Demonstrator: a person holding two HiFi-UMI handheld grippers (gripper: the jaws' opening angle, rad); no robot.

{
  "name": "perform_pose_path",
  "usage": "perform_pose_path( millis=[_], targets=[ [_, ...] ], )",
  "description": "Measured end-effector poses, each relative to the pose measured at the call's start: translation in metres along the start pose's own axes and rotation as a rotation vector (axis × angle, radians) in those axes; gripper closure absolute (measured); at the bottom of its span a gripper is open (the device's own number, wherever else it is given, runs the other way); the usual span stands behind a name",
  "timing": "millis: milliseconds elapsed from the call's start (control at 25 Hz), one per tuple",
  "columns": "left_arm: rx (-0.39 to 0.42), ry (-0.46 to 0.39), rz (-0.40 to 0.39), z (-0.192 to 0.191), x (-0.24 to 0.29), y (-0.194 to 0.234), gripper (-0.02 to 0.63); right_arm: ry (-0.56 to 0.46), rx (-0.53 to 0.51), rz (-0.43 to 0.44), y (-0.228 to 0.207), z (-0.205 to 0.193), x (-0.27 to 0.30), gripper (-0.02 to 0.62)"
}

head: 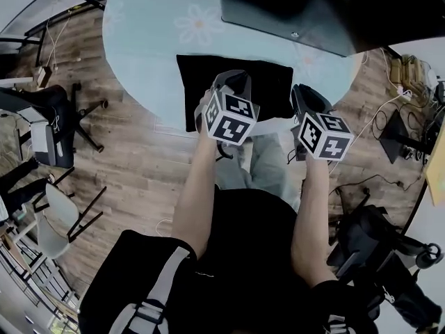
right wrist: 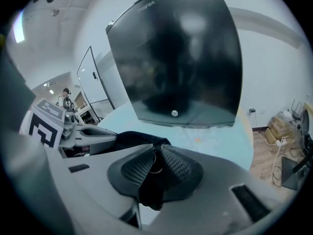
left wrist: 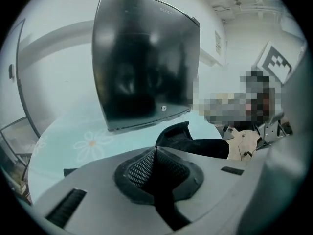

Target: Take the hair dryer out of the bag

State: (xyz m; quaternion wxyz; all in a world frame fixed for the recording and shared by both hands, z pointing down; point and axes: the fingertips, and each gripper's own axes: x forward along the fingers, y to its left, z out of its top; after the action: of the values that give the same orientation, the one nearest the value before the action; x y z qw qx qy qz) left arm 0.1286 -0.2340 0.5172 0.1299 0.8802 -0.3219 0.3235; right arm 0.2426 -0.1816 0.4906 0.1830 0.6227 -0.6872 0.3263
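Nearest, shut left fingers (left wrist: 139,168) over the table's (head: 146,33) near edge, hold unclear; slightly parted right fingers (right wrist: 178,165) with black bag (head: 201,82) cloth loose between. On that edge, the flat bag; at the pale flowered table's far side, a dark monitor (head: 292,5); around the table, wood floor (head: 132,152).

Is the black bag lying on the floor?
No, the black bag lies on the round table, on its pale blue flowery cloth near the edge.
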Motion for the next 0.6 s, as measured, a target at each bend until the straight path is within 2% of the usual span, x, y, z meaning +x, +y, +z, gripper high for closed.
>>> perform_pose_path(
  millis=[200, 400, 560, 600],
  targets=[
    [-0.013, 0.009, 0.004, -0.011, -0.009, 0.010, 0.583, 0.076, 0.088, 0.018, -0.009, -0.024, 0.021, 0.537],
    [-0.026, 0.019, -0.021, -0.021, -0.014, 0.016, 0.583, 0.133, 0.145, 0.071, -0.003, -0.043, 0.042, 0.535],
    [-0.062, 0.001, -0.025, -0.019, -0.014, 0.020, 0.583, 0.136, 0.231, 0.159, 0.008, -0.046, 0.054, 0.535],
    [-0.066, -0.003, -0.027, -0.018, -0.014, 0.021, 0.582, 0.126, 0.258, 0.186, 0.011, -0.044, 0.056, 0.508]
  ],
)
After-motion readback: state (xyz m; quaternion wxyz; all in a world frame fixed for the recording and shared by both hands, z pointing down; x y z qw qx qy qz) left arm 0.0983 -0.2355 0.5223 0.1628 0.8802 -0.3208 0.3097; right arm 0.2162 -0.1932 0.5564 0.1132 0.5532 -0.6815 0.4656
